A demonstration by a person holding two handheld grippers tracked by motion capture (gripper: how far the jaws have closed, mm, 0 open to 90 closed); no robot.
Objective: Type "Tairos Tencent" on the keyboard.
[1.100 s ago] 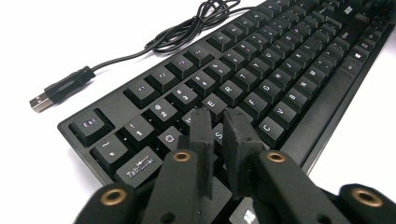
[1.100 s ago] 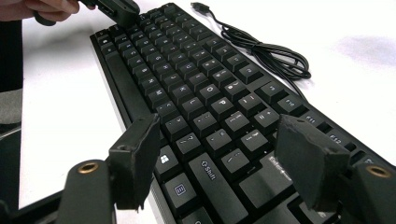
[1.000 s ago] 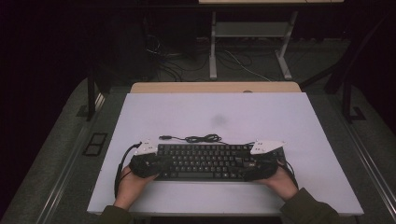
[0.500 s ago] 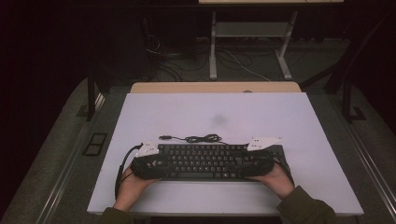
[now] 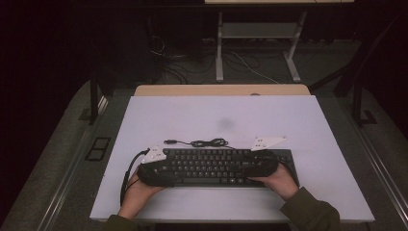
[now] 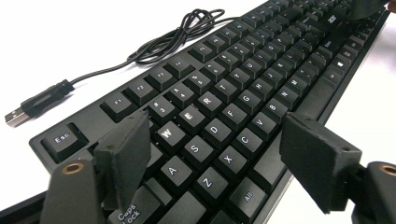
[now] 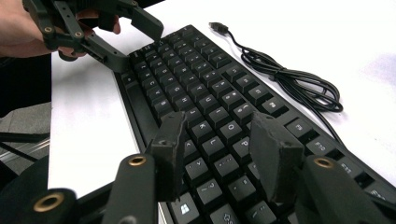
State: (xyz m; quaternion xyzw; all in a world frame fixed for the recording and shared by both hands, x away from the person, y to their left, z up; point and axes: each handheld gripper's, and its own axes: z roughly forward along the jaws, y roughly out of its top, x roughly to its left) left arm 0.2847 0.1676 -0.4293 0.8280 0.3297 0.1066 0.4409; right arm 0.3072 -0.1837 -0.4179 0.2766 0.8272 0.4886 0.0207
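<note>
While keyboard (image 5: 219,166) lies flat near table's (image 5: 308,120) front edge, you hover left gripper (image 6: 210,154) over letter keys, jaws just widened, empty; right gripper (image 7: 219,154) half-open, just narrowing, nothing pinched. Press one key squarely; avoid cable (image 5: 204,142).

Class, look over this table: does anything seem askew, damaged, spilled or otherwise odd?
Little stands out. The keyboard lies flat and square to the table, keys intact. Its cable lies unplugged in a loose tangle behind it, and a faint grey smudge marks the tabletop.
</note>
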